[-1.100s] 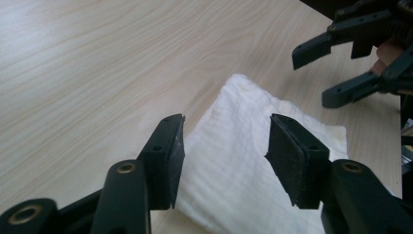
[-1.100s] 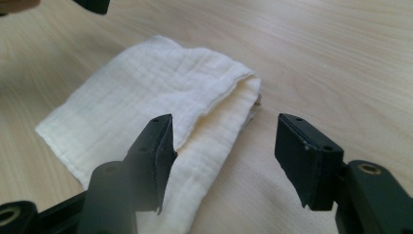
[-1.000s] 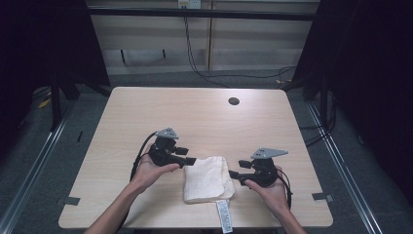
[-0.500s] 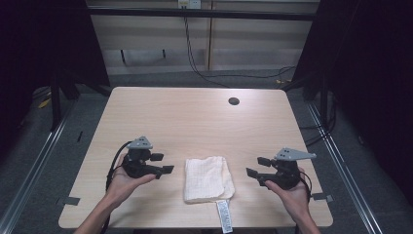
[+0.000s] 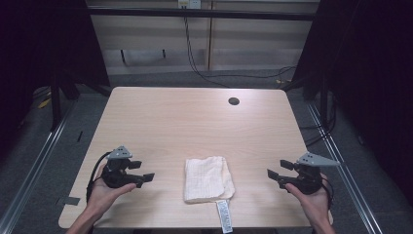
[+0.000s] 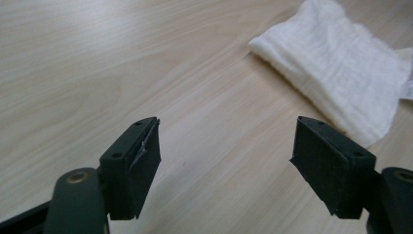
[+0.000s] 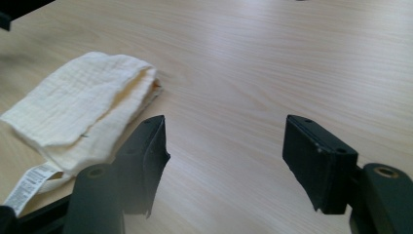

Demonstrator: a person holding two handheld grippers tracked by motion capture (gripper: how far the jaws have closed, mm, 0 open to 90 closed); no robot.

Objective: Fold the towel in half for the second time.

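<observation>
Lying between both open claws, well apart: folded cloth (image 5: 208, 178).

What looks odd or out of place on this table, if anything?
Little stands out. The folded cloth lies flat near the table's front edge, and its label pokes out past that edge. Both the left gripper and right gripper are open and apart from it.

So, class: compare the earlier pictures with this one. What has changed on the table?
Both grippers let go of the folded cloth and drew apart: left gripper leftward, right gripper rightward, jaws just opening, nothing between them. The cloth, its label and the table stayed put.
</observation>
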